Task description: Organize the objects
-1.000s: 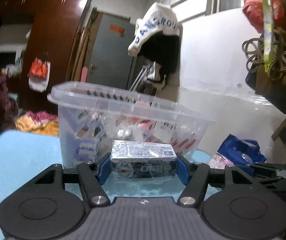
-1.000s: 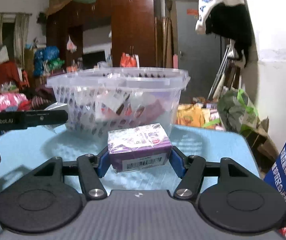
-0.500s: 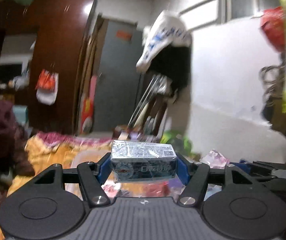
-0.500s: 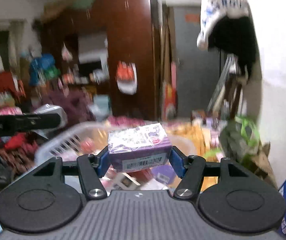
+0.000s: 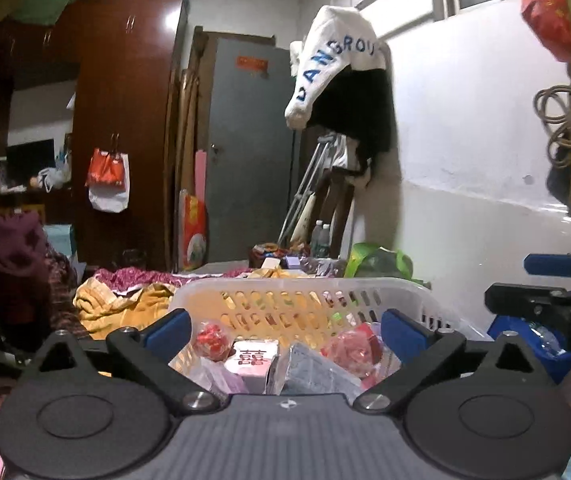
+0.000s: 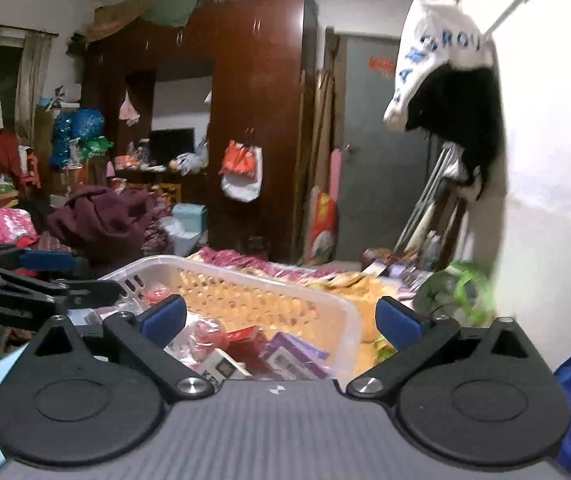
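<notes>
Left wrist view: I am holding the left gripper (image 5: 285, 330) spread wide with nothing between its blue pads, hovering above the near edge of the white perforated plastic basket (image 5: 297, 294). Lying in the basket: a grey foil-wrapped box (image 5: 313, 372), a white box with a red emblem (image 5: 254, 356), red wrapped sweets (image 5: 210, 340).

Right wrist view: I am keeping the right gripper (image 6: 281, 318) likewise spread and carrying nothing, over the same basket (image 6: 245, 280). A purple printed box (image 6: 291, 354) is resting inside, near the right wall.

I read blue letters "ANGROU" on the white hanging garment (image 5: 333, 68), red double-happiness character 囍 on a small white box (image 5: 254, 358) in the basket (image 5: 301, 292)
</notes>
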A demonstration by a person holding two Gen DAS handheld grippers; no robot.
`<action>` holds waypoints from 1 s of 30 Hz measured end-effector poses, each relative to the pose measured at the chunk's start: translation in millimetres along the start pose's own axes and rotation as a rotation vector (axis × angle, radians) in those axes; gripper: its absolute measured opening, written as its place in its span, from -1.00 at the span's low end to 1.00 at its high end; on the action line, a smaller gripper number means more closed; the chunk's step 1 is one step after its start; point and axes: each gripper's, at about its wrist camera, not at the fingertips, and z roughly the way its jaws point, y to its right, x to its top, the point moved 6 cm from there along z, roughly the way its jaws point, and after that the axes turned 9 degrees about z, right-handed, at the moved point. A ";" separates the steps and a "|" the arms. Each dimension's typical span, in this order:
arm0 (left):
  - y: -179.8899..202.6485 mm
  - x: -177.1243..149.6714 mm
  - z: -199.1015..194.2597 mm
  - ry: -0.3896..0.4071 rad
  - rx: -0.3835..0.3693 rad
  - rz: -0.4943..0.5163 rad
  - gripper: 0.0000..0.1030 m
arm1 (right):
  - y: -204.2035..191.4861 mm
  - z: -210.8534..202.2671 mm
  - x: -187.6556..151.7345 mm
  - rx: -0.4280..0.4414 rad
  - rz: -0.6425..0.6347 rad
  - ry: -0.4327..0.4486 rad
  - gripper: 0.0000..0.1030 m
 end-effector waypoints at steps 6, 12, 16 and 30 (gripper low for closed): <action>13.4 -8.4 -15.8 -0.029 -0.002 0.022 0.98 | -2.9 -11.2 -29.2 -0.116 -0.095 -0.053 1.00; 27.9 -17.2 -20.7 -0.065 0.004 0.069 0.98 | 0.3 -10.0 -36.4 -0.083 -0.052 -0.063 1.00; 28.4 -19.7 -23.4 -0.071 0.006 0.064 0.98 | 11.3 -10.1 -36.7 -0.053 0.040 -0.063 1.00; 36.2 -24.6 -29.4 -0.098 0.020 0.074 0.98 | 23.4 -20.8 -45.1 -0.007 0.127 -0.054 1.00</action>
